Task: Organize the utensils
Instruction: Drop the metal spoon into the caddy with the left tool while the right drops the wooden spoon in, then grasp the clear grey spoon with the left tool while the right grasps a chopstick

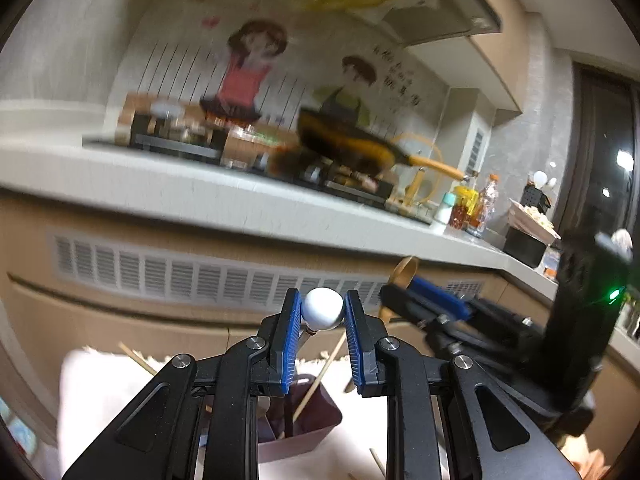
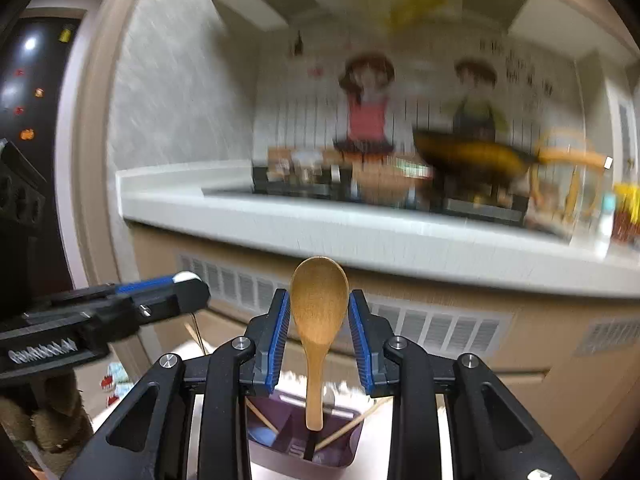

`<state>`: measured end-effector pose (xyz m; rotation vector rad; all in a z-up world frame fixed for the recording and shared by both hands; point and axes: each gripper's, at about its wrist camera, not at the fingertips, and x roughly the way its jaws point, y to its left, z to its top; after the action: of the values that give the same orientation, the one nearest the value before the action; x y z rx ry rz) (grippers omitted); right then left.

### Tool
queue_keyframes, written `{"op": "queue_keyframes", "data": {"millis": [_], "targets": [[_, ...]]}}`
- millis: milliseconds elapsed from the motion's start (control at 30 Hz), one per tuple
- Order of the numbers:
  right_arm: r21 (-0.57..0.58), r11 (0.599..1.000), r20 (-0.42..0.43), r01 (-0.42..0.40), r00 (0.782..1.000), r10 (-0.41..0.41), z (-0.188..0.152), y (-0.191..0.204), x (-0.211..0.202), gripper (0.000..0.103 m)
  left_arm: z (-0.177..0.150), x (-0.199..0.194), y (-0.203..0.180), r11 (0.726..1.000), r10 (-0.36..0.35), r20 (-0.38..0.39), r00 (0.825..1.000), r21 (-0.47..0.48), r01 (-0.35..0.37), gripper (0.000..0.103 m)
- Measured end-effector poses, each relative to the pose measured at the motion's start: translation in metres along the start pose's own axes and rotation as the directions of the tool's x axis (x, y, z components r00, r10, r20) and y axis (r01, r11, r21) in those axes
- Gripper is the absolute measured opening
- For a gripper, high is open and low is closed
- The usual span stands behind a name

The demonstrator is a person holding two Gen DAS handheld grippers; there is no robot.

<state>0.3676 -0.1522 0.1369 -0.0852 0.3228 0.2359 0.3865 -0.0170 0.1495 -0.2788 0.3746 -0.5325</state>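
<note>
1. Two grippers are seen in the left wrist view against a blurred kitchen: a pale countertop (image 1: 224, 196) with a stove, a dark frying pan (image 1: 352, 144) with an orange handle, bottles at the right, and a cartoon mural on the wall. A vented cabinet front runs beneath the counter.
2. The left gripper (image 1: 322, 320) is clenched on the white ball-shaped end of a utensil (image 1: 322, 309), whose thin metal stem runs down and back toward the camera. The rest of it is hidden.
3. Below, a dark purple utensil holder (image 1: 316, 420) stands on a white fluffy cloth (image 1: 92, 380), with thin wooden sticks leaning in it.
4. At the right, the right gripper (image 1: 424, 294) is shown side-on with a wooden spoon between its fingers.
5. In the right wrist view the same counter, pan and mural are seen, heavily blurred.
6. The right gripper (image 2: 319, 312) is closed on the bowl of the wooden spoon (image 2: 318, 320); the long axis is upright, bowl up, handle tip down just above or in the holder (image 2: 304, 440).
7. The holder is divided into compartments; chopsticks (image 2: 348, 426) lean in it.
</note>
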Motion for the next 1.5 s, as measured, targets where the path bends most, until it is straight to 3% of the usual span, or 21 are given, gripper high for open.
{"op": "queue_keyframes", "data": {"millis": [233,467,600,667,767,933,1000,1033,1167,1267,1500], "targets": [[0.078,0.997,-0.164,-0.010,0.986,0.023,-0.052,-0.014,0.068,0.028,-0.036,0.055,0.042,0.998,0.014,-0.098,0.995,-0.067,-0.021,0.023],[0.090,0.996,-0.298,-0.028,0.953,0.053,-0.099,-0.013,0.109,0.028,-0.082,0.095,0.071,0.988,0.003,-0.240,0.971,-0.149,-0.040,0.023],[0.081,0.995,-0.363,-0.054,0.929,0.080,-0.118,-0.010,0.120,0.029,-0.099,0.103,0.084,0.981,0.002,-0.280,0.960,-0.184,-0.056,0.023],[0.080,0.994,-0.387,-0.074,0.917,0.099,-0.123,-0.007,0.122,0.035,-0.102,0.099,0.085,0.981,0.004,-0.273,0.962,-0.183,-0.056,0.024],[0.058,0.997,-0.378,-0.060,0.922,0.077,-0.127,-0.005,0.115,0.047,-0.097,0.082,0.079,0.987,0.028,-0.245,0.969,-0.145,-0.065,0.025],[0.028,0.999,-0.342,-0.023,0.939,0.032,-0.127,-0.009,0.084,0.052,-0.091,0.035,0.065,0.994,0.088,-0.159,0.983,-0.055,-0.097,0.048],[0.016,1.000,-0.334,-0.004,0.942,0.009,-0.131,-0.013,0.070,0.065,-0.097,0.017,0.059,0.993,0.119,-0.139,0.983,-0.009,-0.121,0.053],[0.008,1.000,-0.332,0.008,0.943,-0.005,-0.133,-0.014,0.063,0.066,-0.100,0.011,0.056,0.991,0.133,-0.136,0.982,0.011,-0.133,0.054],[-0.050,0.998,-0.355,0.034,0.934,-0.050,-0.154,-0.014,0.035,0.067,-0.123,-0.007,0.047,0.983,0.176,-0.177,0.968,0.078,-0.164,0.055],[-0.077,0.996,-0.373,0.046,0.925,-0.072,-0.171,-0.015,0.014,0.073,-0.144,-0.015,0.047,0.980,0.195,-0.232,0.953,0.077,-0.181,0.058],[-0.102,0.993,-0.427,0.063,0.898,-0.101,-0.215,-0.017,-0.026,0.077,-0.199,0.002,0.048,0.970,0.237,-0.392,0.889,0.153,-0.190,0.058]]}}
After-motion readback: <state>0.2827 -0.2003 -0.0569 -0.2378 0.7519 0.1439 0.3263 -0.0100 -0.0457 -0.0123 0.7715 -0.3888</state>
